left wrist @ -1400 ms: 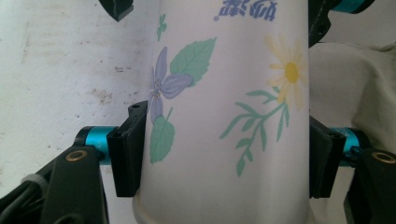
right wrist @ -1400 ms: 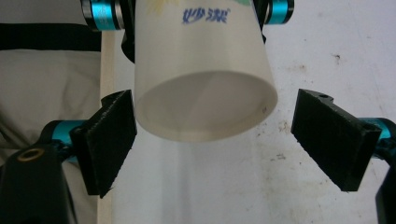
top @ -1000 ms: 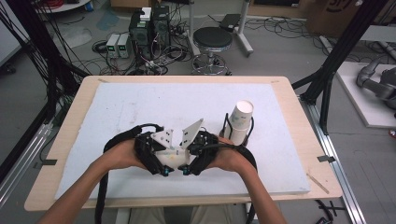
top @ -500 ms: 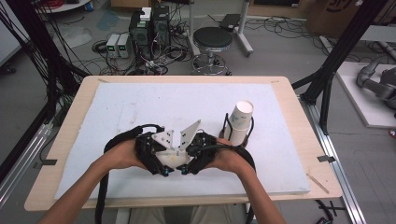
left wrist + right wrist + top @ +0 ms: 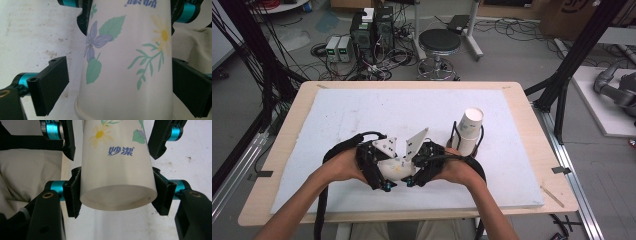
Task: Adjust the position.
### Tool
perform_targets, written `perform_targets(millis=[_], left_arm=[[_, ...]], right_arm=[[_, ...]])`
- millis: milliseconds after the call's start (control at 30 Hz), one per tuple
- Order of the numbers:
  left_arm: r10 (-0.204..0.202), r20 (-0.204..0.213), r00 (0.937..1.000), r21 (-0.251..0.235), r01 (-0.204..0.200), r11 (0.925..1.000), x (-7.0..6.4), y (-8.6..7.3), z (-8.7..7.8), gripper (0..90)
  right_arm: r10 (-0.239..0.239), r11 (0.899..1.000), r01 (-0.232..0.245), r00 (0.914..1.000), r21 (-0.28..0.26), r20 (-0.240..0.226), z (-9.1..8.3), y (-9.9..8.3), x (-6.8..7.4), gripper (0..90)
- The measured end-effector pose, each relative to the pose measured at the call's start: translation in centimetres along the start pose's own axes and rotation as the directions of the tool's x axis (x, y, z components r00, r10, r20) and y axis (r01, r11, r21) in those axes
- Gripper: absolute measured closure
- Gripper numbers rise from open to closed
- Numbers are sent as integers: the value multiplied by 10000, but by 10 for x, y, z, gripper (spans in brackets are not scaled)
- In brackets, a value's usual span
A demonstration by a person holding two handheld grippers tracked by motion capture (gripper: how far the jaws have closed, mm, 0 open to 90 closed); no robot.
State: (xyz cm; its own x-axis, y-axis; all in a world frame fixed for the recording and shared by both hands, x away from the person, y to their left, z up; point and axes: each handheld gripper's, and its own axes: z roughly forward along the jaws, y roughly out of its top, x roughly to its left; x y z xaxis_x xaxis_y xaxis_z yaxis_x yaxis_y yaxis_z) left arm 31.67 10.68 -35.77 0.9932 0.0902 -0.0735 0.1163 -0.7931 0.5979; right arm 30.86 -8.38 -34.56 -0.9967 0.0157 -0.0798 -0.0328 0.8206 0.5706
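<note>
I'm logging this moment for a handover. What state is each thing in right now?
Flowered paper cup: lying sideways, held between both grippers above the table.
Right gripper: shut on the cup near its base.
Left gripper: open, jaws flanking the cup, gap at one side.
Cup stack: upright in black wire holder.

- The paper cup (image 5: 117, 167) looks smooth and matt, with printed flowers.
- Jaws of the right gripper (image 5: 117, 195) are rough matt black plastic, on glossy teal metal pins.
- The tabletop (image 5: 517, 90) is pale wood under a stained white foam sheet (image 5: 362, 115).
</note>
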Motion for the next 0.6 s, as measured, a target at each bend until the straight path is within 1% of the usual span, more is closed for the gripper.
perform_targets(millis=[33, 67, 167, 200, 233, 267, 300, 333, 400, 467, 600], left_arm=[[129, 25, 9999, 68, -129, 9999, 1, 0, -1, 64], [169, 15, 9999, 86, -169, 9998, 1, 0, -1, 64], [185, -23, 9998, 55, -185, 9998, 1, 0, -2, 64], [147, 90, 9999, -172, -146, 9997, 1, 0, -4, 64], [68, 134, 9999, -310, -64, 9995, 1, 0, -5, 64], [89, 171, 9998, -420, -81, 9991, 2, -1, -7, 64], [21, 191, 9998, -564, -10, 9984, 2, -1, -9, 64], [11, 212, 9998, -605, 2, 9982, 2, -1, -10, 64], [-68, 172, 9998, -919, 83, 9957, 1, -1, -12, 64], [-66, 111, 9999, -1226, 79, 9924, 1, -1, -15, 64], [-217, 41, 9998, -1902, 221, 9815, 2, -2, -23, 64]], right_arm=[[-10, 10000, 10, 10000, 4, 9, 0, 0, 0, 368], [-1, 10000, 1, 10000, -2, 0, 0, 0, 0, 368], [-50, 10000, 51, 10000, -21, 11, 0, 0, 0, 368], [-95, 9999, 95, 9999, -41, 46, -1, 0, 0, 368], [-101, 9999, 101, 9999, -55, 49, -1, 0, 1, 369], [-106, 9999, 106, 9999, -73, 38, -1, 0, 1, 369], [-99, 9999, 99, 9999, -98, 67, -2, 0, 1, 369], [-45, 9999, 46, 9999, -108, 102, -2, -1, 2, 369], [11, 9999, -10, 9999, -133, 117, -3, -1, 2, 369], [-8, 9998, 10, 9999, -187, 112, -4, -2, 2, 369], [98, 9996, -94, 9999, -270, 114, -4, -6, 2, 369]])
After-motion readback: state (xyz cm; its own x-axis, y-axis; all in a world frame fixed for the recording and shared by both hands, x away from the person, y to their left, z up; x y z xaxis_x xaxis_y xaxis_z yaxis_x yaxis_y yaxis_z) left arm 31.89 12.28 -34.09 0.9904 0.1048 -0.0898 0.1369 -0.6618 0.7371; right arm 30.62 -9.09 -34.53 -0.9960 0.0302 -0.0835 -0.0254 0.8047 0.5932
